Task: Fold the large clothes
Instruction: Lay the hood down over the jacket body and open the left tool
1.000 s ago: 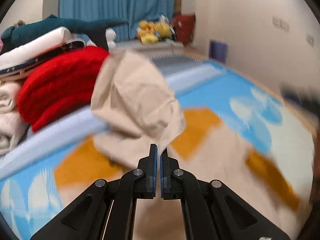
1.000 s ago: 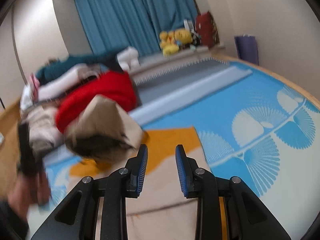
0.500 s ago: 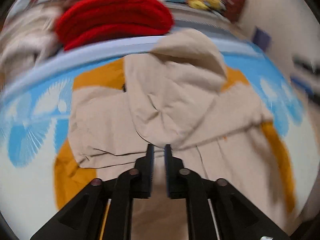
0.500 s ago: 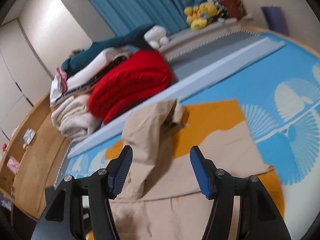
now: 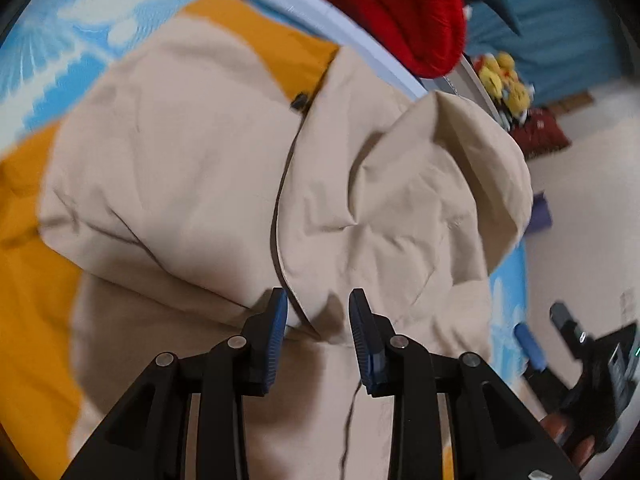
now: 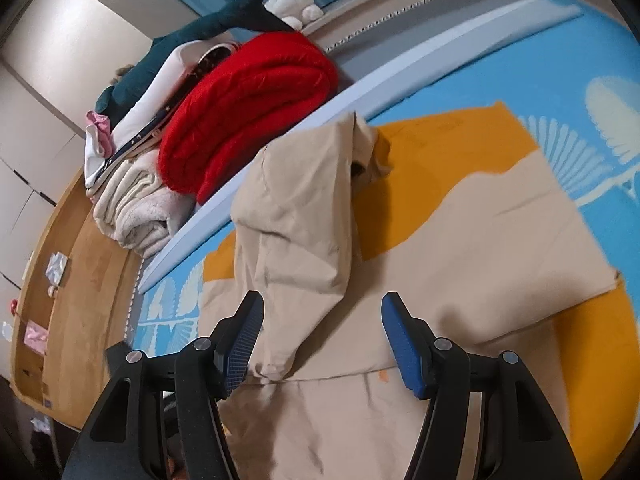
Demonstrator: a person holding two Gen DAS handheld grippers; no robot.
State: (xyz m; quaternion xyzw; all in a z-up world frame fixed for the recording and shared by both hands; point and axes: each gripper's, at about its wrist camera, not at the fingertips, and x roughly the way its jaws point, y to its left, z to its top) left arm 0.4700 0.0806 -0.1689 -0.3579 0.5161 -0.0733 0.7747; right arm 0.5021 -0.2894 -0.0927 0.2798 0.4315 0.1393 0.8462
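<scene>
- Judging by its deep creases, we take the large beige cotton hooded garment [image 5: 384, 220] for light, soft and limp; it lies spread on the orange-and-blue patterned mat [image 6: 460, 140], hood [image 6: 296, 216] flopped over its body.
- We would pinch a seamed hem or the hood's edge.
- Our left gripper [image 5: 318, 320] is narrowly apart and opening, gripping nothing.
- Our right gripper [image 6: 322, 336] stands wide, empty above the hood.

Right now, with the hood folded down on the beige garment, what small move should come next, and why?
Probably draw both grippers back clear of the cloth. The hood already lies on the beige garment; the left gripper is opening, its pads off the fabric, and the right gripper stands open, holding nothing.
</scene>
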